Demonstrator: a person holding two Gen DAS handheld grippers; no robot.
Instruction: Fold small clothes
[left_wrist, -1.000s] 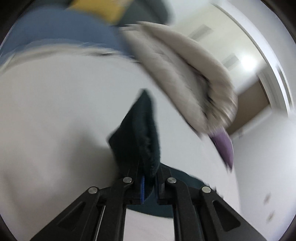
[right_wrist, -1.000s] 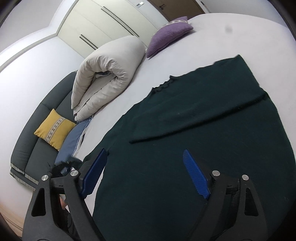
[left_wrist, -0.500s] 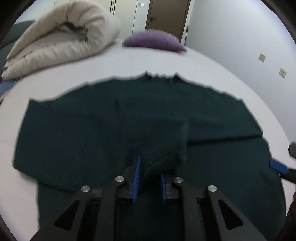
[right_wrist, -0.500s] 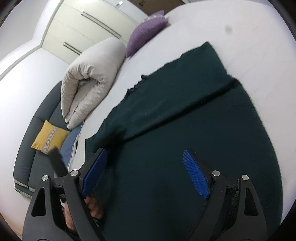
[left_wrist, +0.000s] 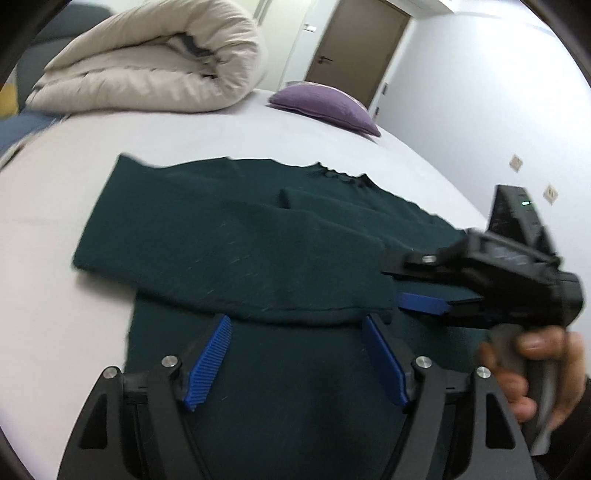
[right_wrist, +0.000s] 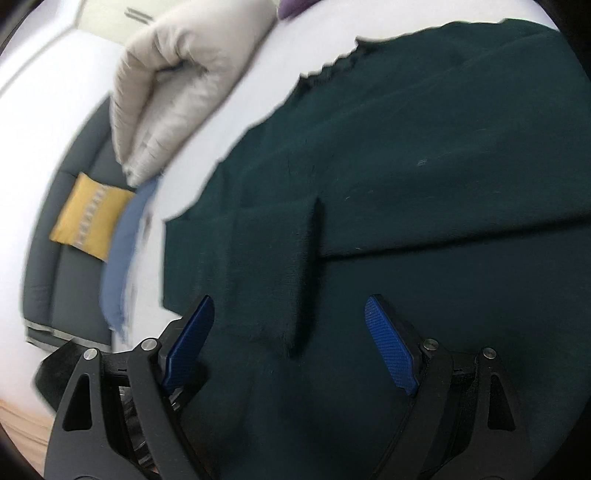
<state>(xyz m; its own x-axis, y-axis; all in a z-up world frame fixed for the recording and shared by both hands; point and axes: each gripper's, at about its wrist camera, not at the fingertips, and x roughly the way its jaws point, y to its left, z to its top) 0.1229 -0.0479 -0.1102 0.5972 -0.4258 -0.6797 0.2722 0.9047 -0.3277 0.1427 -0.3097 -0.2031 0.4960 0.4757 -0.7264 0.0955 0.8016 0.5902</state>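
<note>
Nearest my left camera, the left gripper (left_wrist: 297, 354) stood with its jaws wide apart. They had just been opening, and nothing lay between the blue pads (left_wrist: 208, 363). The cuff end of a folded-in sleeve (left_wrist: 258, 273) rested just beyond their tips, free of them.

Only this view showed the right gripper (left_wrist: 424, 291) from outside. It entered from the right edge, held by a hand (left_wrist: 532, 373), with one blue pad close above the cloth. I could not tell whether that pad touched the fabric.

From my right camera, the right gripper (right_wrist: 288, 345) was also spread wide and held nothing. The dark green sweater (right_wrist: 424, 221) filled the space beneath it, and the sleeve end (right_wrist: 273, 273) lay flat between and just ahead of the pads.

The sweater lay spread on the white bed (left_wrist: 48, 229), both sleeves folded across the body.

Farther back, the left view showed a rolled beige duvet (left_wrist: 159, 70), a purple cushion (left_wrist: 325, 107) and a brown door (left_wrist: 358, 48). Only the right view showed the grey sofa (right_wrist: 70, 273) with a yellow cushion (right_wrist: 90, 218) and a blue cloth (right_wrist: 125, 247) beside the bed.
</note>
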